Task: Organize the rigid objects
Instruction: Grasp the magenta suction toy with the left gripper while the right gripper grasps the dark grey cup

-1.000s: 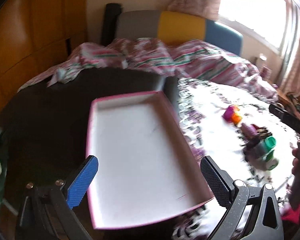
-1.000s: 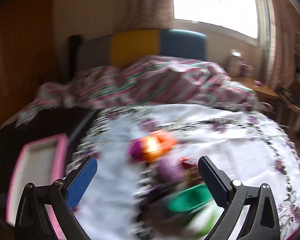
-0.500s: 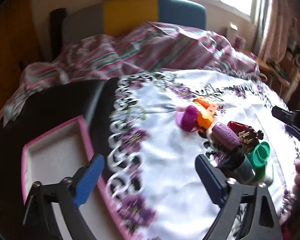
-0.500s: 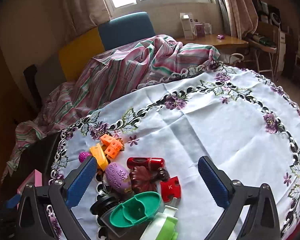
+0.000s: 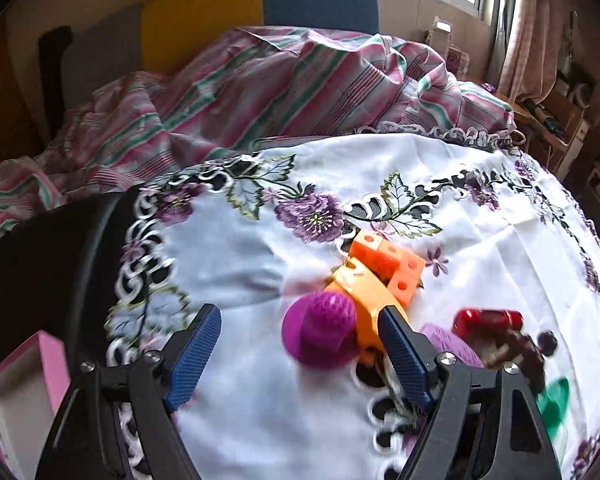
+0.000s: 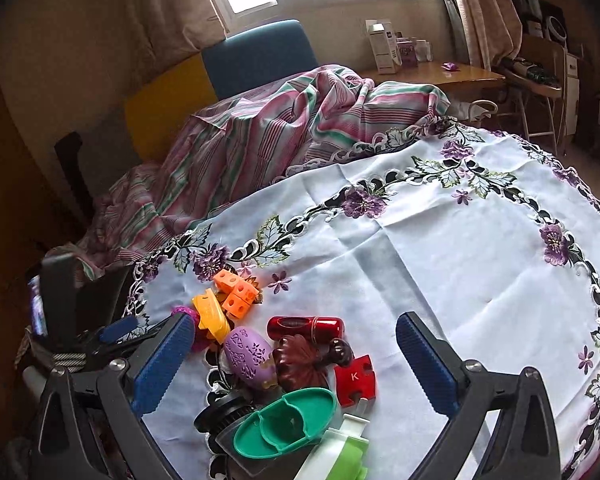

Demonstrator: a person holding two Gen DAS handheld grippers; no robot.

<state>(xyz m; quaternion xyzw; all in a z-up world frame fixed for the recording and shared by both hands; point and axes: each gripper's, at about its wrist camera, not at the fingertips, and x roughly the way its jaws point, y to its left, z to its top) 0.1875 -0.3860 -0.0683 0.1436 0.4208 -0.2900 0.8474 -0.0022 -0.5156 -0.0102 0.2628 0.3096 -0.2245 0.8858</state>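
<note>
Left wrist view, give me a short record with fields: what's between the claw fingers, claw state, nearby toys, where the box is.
between fingers: purple ball, not gripped
left claw: open, jaws have just been closing
beside ball: yellow piece, orange blocks
further right: red tube, brown toy, green dish
surface: white flowered cloth
box: pink box, lower left, off the cloth
right claw: open, over the toy pile
</note>
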